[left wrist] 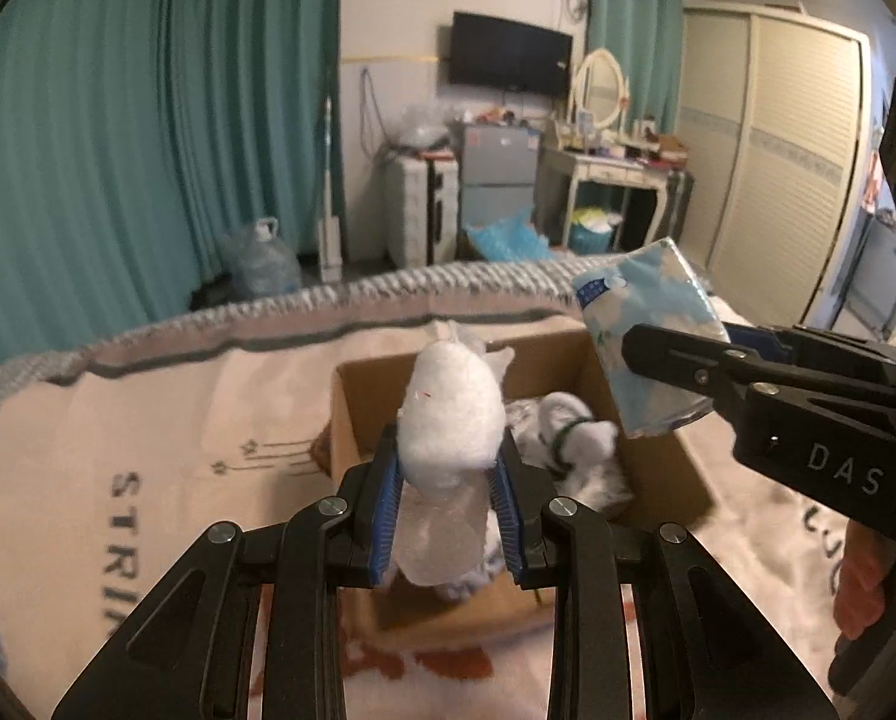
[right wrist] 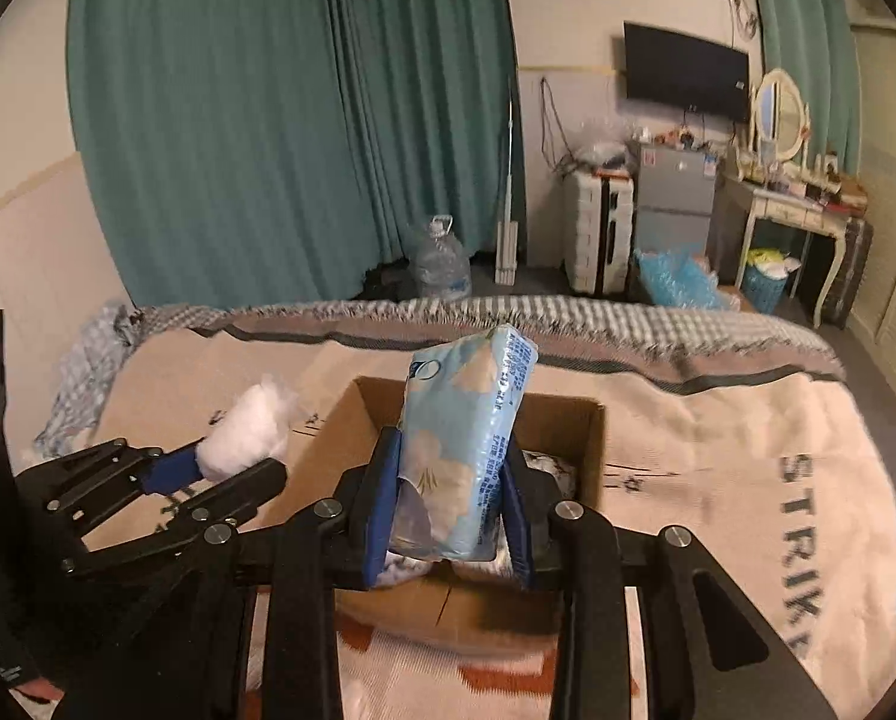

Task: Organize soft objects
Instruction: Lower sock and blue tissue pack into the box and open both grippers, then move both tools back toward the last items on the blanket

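cotton wad (left wrist: 451, 414) above cardboard box (left wrist: 352, 420), tissue pack (left wrist: 646, 336) beside

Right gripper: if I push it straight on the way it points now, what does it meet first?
Probably the cardboard box: the right gripper, shut on the blue tissue pack, points over the box's opening, so the pack would likely reach its far wall first. Depth is unclear.
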